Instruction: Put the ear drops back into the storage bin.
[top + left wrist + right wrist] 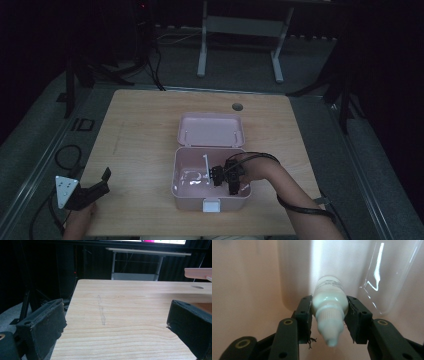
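A: Right gripper [329, 315] down inside pink box [182, 197], clamped on white bottle [329, 302]; left gripper [112, 325] apart over table [130, 305], idle.

B: Judged mid-placement or pickup; next calls for either steady lift or release.

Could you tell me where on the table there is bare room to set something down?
The widest bare stretch of the table lies between the left gripper and the pink box. A narrower strip runs right of the box. Inside the box it is crowded: the right gripper holds a small white bottle there.
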The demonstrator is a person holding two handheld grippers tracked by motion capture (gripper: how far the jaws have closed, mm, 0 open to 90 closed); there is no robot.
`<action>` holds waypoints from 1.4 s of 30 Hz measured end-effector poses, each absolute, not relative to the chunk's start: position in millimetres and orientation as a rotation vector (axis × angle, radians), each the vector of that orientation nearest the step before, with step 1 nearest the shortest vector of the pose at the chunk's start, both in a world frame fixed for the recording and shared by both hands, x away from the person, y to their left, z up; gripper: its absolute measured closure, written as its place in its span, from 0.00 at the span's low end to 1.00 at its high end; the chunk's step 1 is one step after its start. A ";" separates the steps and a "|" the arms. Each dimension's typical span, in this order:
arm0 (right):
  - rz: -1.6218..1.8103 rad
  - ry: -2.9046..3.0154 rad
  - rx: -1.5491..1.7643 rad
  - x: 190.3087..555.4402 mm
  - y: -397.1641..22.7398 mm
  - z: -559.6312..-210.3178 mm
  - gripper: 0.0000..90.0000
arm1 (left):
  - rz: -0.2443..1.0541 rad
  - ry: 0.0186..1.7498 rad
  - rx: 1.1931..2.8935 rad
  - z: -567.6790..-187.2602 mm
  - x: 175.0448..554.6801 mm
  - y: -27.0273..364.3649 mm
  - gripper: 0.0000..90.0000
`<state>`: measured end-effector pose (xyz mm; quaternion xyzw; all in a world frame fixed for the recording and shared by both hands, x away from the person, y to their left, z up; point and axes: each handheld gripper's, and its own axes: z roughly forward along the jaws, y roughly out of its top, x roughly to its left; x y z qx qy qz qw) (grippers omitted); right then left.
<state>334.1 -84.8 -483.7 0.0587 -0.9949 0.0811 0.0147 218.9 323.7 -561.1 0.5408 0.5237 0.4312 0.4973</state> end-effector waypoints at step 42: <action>-0.225 -3.273 -0.183 344.5 -165.8 -362.5 0.14 | 1.044 1.266 1.309 -561.2 218.8 323.0 0.02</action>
